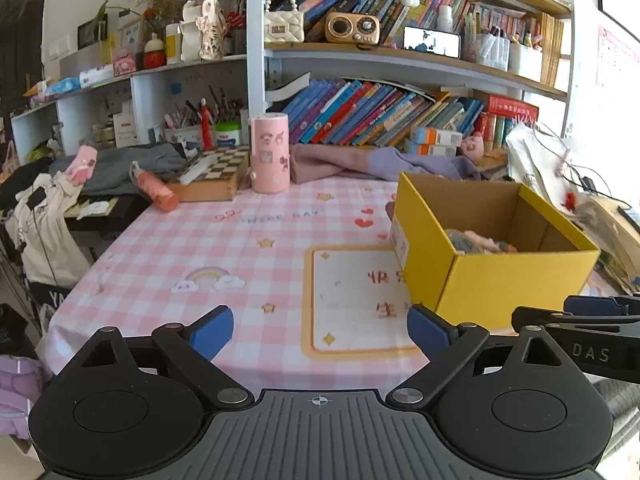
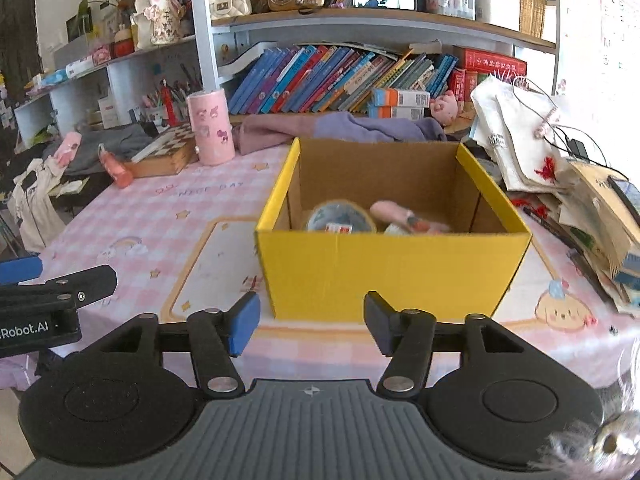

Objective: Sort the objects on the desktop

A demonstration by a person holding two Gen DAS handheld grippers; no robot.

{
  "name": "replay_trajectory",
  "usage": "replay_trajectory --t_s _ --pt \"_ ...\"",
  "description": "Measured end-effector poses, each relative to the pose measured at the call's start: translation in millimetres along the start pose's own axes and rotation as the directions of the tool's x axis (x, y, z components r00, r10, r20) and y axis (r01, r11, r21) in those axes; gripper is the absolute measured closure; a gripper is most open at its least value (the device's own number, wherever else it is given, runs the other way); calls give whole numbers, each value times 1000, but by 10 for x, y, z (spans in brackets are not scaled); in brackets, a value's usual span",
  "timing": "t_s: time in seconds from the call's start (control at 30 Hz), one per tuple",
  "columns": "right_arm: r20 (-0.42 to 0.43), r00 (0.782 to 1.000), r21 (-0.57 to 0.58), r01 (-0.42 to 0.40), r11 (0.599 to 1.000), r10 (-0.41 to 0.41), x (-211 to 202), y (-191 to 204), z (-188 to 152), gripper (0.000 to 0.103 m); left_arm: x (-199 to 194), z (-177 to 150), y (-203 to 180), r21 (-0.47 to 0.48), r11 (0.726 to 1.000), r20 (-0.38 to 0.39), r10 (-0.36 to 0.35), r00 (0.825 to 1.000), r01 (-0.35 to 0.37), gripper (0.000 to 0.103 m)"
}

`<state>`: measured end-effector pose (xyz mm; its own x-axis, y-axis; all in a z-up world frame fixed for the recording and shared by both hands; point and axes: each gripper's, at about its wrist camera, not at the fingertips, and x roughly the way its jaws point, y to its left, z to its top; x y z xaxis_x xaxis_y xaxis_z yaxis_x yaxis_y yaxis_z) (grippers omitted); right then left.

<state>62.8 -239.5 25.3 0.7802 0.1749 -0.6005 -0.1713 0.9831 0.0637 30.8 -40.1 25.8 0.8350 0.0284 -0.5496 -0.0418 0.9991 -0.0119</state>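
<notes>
Right wrist view: tape roll (image 2: 341, 216) and a pink item (image 2: 400, 213) are seen inside the yellow box (image 2: 392, 268), both the right gripper (image 2: 312, 326) and left gripper (image 1: 320, 330) are spread with nothing pinched, so anything left beside the box should probably be lined up squarely before being grabbed.

Left gripper (image 1: 320, 334) jaws gape empty beside yellow box (image 1: 496, 280).

So the count: one yellow box (image 2: 394, 268) on the bench, with one tape roll (image 2: 341, 216) and one pink thing (image 2: 394, 212) inside. One pink cylinder tin (image 2: 211, 128), one chessboard box (image 2: 168, 152), one orange bottle (image 2: 118, 170), two tongs.
</notes>
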Motion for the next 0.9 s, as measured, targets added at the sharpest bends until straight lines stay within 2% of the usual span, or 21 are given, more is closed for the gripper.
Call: replay_trajectory --t_s 0.17,0.4,0.6,0.9 --pt "-12 1000 0 2 1000 -2 -87 130 -117 38 -56 -68 107 -1 1000 -26 -2 1000 2 1" --pt "-31 1000 -4 0 1000 0 -160 260 -223 30 -64 -165 202 -7 1000 -82 -3 997 2 0" --pt "-54 999 1 3 1000 -3 -177 309 -280 25 -85 -190 216 3 1000 -89 -11 996 12 0" --pt "-56 998 -4 -1 1000 1 -193 335 -297 22 -57 -205 231 10 1000 -109 -18 994 19 0"
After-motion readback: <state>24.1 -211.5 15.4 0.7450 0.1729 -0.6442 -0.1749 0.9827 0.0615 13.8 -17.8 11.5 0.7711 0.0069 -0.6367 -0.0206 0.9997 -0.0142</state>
